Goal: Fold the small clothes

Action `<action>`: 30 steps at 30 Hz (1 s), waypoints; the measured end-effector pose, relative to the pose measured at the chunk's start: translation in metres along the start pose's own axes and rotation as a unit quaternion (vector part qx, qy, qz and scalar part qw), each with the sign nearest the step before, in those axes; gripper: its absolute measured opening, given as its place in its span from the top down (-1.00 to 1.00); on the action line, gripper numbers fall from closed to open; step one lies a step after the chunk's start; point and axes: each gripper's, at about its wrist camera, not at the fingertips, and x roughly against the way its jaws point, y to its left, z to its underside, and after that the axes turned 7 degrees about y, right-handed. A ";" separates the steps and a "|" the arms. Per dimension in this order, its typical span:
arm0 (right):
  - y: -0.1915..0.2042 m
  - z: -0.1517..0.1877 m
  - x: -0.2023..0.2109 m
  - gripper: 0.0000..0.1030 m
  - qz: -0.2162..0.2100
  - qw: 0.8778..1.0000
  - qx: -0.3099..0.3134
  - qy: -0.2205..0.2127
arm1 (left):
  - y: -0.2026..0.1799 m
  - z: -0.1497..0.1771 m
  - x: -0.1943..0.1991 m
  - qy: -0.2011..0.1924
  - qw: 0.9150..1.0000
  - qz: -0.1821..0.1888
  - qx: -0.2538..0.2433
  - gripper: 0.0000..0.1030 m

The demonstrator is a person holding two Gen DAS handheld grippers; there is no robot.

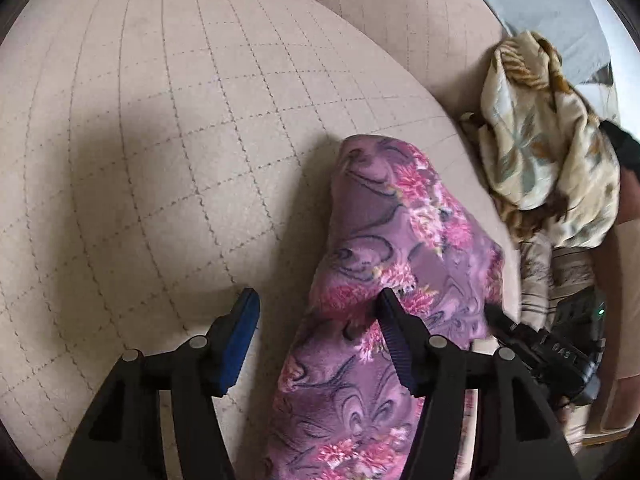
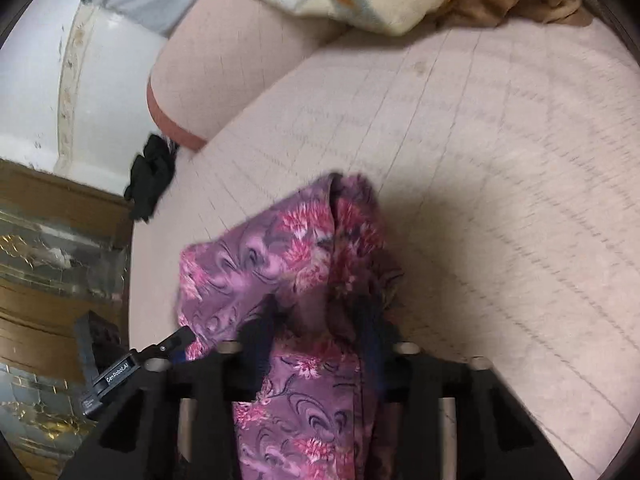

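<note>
A purple cloth with pink flowers (image 1: 400, 232) lies bunched on the beige quilted cushion (image 1: 160, 120). My left gripper (image 1: 318, 306) is open. Its right finger rests over the cloth, and its blue-padded left finger (image 1: 240, 340) stands clear over bare cushion. In the blurred right wrist view the same purple cloth (image 2: 280, 248) rises in a peak from between the fingers of my right gripper (image 2: 316, 320), which is shut on it. The right gripper's body (image 1: 540, 352) shows at the cloth's far edge, and the left gripper's tip (image 2: 132, 364) shows at lower left.
A cream cloth with a leaf print (image 1: 548, 152) is heaped at the cushion's back edge, with a brown cloth (image 2: 520, 0) beside it. A black garment (image 2: 154, 176) hangs off the cushion's edge. Wooden shelving (image 2: 48, 240) stands beyond that edge.
</note>
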 end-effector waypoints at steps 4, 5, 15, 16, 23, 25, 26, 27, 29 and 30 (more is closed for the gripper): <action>0.009 0.003 0.015 0.87 0.060 0.998 0.020 -0.027 | -0.017 0.008 0.006 -0.023 0.997 -0.059 -0.049 -0.18; 0.005 0.002 0.005 0.85 0.081 0.996 0.014 -0.019 | -0.020 0.011 0.005 -0.021 0.995 -0.075 -0.063 -0.21; 0.014 0.092 0.062 -0.34 0.072 0.995 0.044 -0.045 | 0.003 0.099 0.051 -0.003 0.995 -0.045 -0.093 -0.33; 0.008 0.108 0.061 -0.25 0.079 0.995 0.047 -0.037 | 0.005 0.110 0.051 0.007 0.995 -0.038 -0.095 -0.33; -0.008 0.158 0.048 0.53 0.064 0.998 0.028 -0.001 | 0.007 0.146 0.037 0.022 0.996 -0.017 -0.087 0.34; -0.009 0.166 0.036 0.53 0.066 0.997 0.028 0.025 | 0.006 0.153 0.035 0.011 0.994 -0.039 -0.097 0.42; -0.009 0.166 0.030 0.58 0.080 0.996 0.028 0.033 | 0.005 0.154 0.035 0.010 0.995 -0.039 -0.097 0.59; -0.009 0.167 0.028 0.84 0.085 0.995 0.032 0.037 | 0.005 0.156 0.040 0.008 0.995 -0.031 -0.099 0.72; -0.005 0.174 0.033 0.84 0.072 0.996 0.042 0.029 | 0.004 0.160 0.048 -0.001 0.994 -0.036 -0.103 0.77; -0.006 0.177 0.034 0.84 0.076 0.996 0.040 0.028 | 0.005 0.160 0.050 -0.002 0.994 -0.034 -0.101 0.78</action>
